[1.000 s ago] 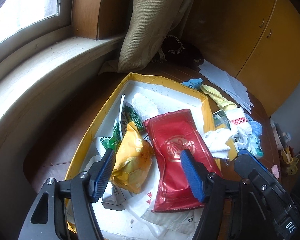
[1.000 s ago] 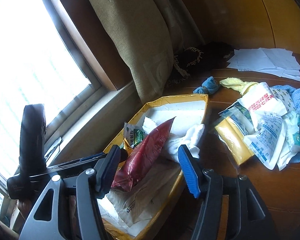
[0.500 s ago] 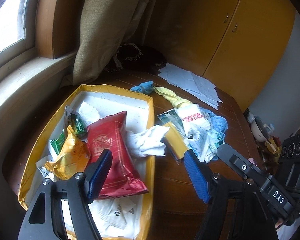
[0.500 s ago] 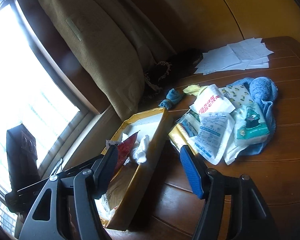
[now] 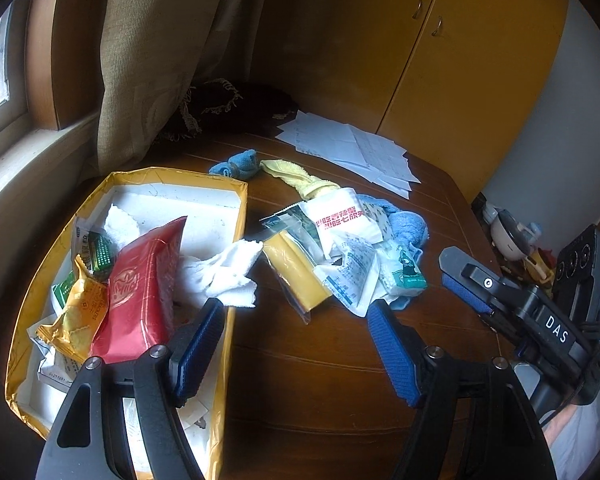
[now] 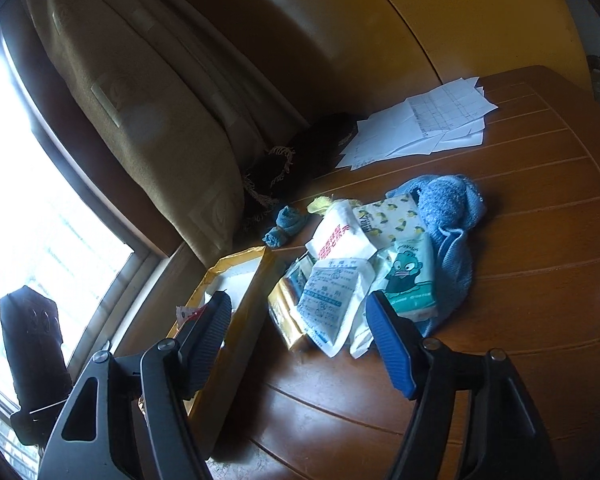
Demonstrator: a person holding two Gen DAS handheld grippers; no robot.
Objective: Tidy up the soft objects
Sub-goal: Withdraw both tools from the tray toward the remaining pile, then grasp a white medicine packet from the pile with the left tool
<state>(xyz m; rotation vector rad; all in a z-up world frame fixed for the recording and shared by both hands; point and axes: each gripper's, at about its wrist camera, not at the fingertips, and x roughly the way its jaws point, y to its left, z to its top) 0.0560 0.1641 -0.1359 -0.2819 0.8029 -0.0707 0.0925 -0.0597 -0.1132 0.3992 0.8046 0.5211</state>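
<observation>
A yellow box (image 5: pixel 242 200) on the wooden table holds a red packet (image 5: pixel 140 292), an orange packet (image 5: pixel 82 316), a green packet and a white cloth (image 5: pixel 224 272) draped over its rim. To its right lies a pile of packets (image 5: pixel 340 264) on a blue towel (image 5: pixel 408 228), also in the right wrist view (image 6: pixel 448 208). A small blue cloth (image 5: pixel 236 162) and a yellow cloth (image 5: pixel 300 178) lie behind. My left gripper (image 5: pixel 296 344) is open and empty, above the table by the box's right wall. My right gripper (image 6: pixel 300 336) is open and empty, near the pile.
White papers (image 5: pixel 348 148) lie at the table's far side. A dark fringed cloth (image 5: pixel 228 108) and a tan curtain (image 5: pixel 152 60) stand behind the box. Yellow cupboard doors (image 5: pixel 460 60) are at the back. Small toys (image 5: pixel 516 236) sit past the table's right edge.
Both grippers have swung right, away from the box and toward the pile of packets. Both stay open and empty. The objects have not moved.
</observation>
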